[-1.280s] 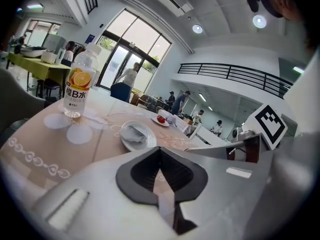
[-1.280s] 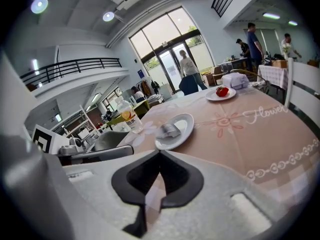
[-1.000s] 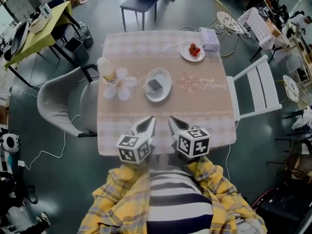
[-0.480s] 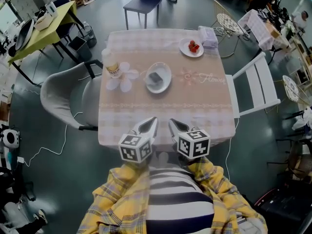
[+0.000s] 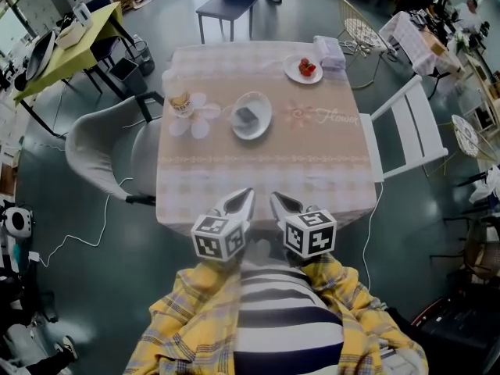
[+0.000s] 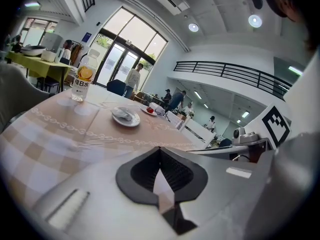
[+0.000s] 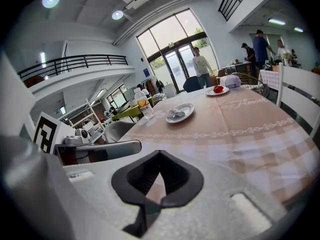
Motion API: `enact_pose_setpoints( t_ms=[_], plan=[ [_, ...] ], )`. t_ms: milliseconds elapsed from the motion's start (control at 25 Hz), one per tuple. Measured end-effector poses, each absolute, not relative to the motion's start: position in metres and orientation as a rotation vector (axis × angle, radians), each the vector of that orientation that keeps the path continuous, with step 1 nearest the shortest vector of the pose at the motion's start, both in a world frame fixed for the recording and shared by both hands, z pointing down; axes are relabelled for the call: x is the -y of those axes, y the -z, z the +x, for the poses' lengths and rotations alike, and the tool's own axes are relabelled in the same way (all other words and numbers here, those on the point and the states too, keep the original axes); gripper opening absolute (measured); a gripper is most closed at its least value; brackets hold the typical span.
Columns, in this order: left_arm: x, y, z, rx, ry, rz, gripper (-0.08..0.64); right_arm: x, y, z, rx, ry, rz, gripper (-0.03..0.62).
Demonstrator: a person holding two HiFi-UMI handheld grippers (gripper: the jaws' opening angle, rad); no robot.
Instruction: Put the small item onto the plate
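Note:
A white plate (image 5: 251,116) sits mid-table with a small dark grey item (image 5: 248,115) lying in it. The left gripper view shows that plate (image 6: 126,117) far ahead, and so does the right gripper view (image 7: 180,112). My left gripper (image 5: 245,194) and right gripper (image 5: 275,197) hang side by side over the table's near edge, well short of the plate. Both are shut with nothing between the jaws; their tips meet in the left gripper view (image 6: 160,149) and in the right gripper view (image 7: 159,152).
A drink bottle (image 5: 180,100) stands left of the plate on a flower print. A small plate with a red item (image 5: 303,69) and a tissue pack (image 5: 329,51) lie at the far right. A grey chair (image 5: 101,158) stands left, a white chair (image 5: 406,131) right.
The table has slid away from me in the head view, and both grippers now sit nearer its front edge. Both stay shut and empty.

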State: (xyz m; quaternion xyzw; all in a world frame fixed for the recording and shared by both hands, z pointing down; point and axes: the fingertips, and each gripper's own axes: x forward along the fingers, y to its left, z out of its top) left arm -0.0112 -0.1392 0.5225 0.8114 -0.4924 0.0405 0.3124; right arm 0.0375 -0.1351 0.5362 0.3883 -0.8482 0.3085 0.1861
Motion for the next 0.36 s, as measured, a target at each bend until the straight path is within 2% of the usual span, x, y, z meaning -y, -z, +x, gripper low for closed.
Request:
enact_pose_setpoints(
  t_ms=[360],
  plan=[
    [0.126, -0.528, -0.003, 1.272, -0.135, 2.154, 0.002, 0.117, -0.538, 0.044, 2.388, -0.909, 1.101, 0.0]
  ],
)
